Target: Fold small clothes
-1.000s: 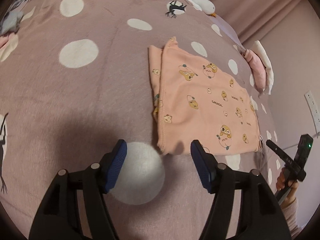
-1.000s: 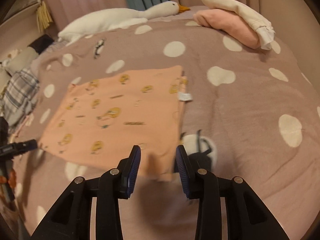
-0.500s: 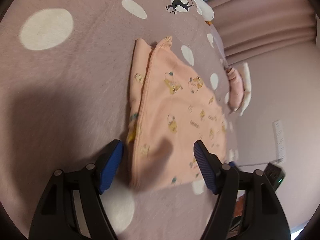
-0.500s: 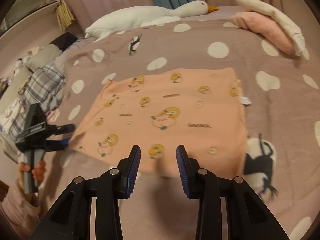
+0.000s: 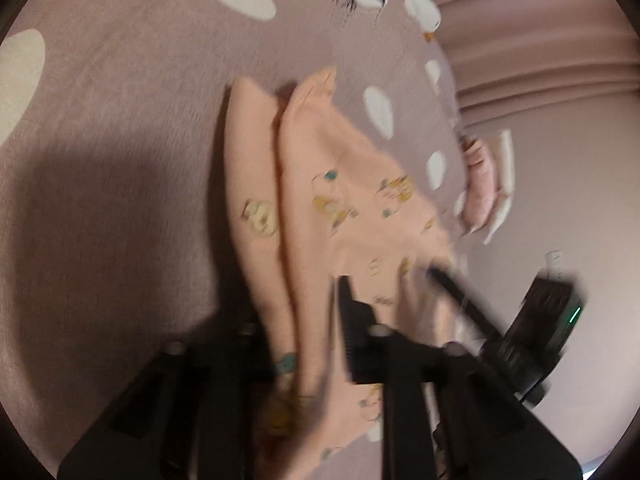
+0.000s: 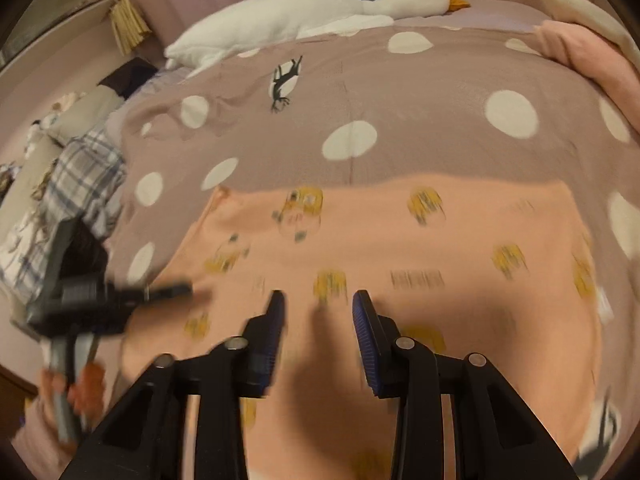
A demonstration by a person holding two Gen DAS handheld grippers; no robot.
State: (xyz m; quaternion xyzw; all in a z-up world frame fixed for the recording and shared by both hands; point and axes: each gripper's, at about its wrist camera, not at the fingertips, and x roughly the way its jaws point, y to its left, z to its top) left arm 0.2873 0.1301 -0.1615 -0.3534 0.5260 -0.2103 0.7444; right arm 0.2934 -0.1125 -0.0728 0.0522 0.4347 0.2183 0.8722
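A peach garment (image 5: 340,184) printed with small cartoon animals lies on the mauve polka-dot bedspread (image 5: 120,120). My left gripper (image 5: 304,312) is at the garment's near end with its jaws closing. Bunched cloth fills the gap between them and the pads press on it. From the right wrist view, the same garment (image 6: 400,240) spreads flat, and the left gripper (image 6: 176,291) pinches its left edge. My right gripper (image 6: 318,312) hovers low over the garment's near half, open, with nothing between its fingers. The picture is blurred.
A white goose plush (image 6: 300,12) lies along the far side of the bedspread (image 6: 400,100). Folded pink and cream clothes (image 6: 580,40) sit at the far right. A plaid cloth (image 6: 80,184) is heaped at the left. A hand (image 6: 80,392) holds the left gripper's handle.
My left gripper moved forward onto the garment's end and closed its wide jaws on the cloth. My right gripper slid across from the garment's corner to over its middle, still open.
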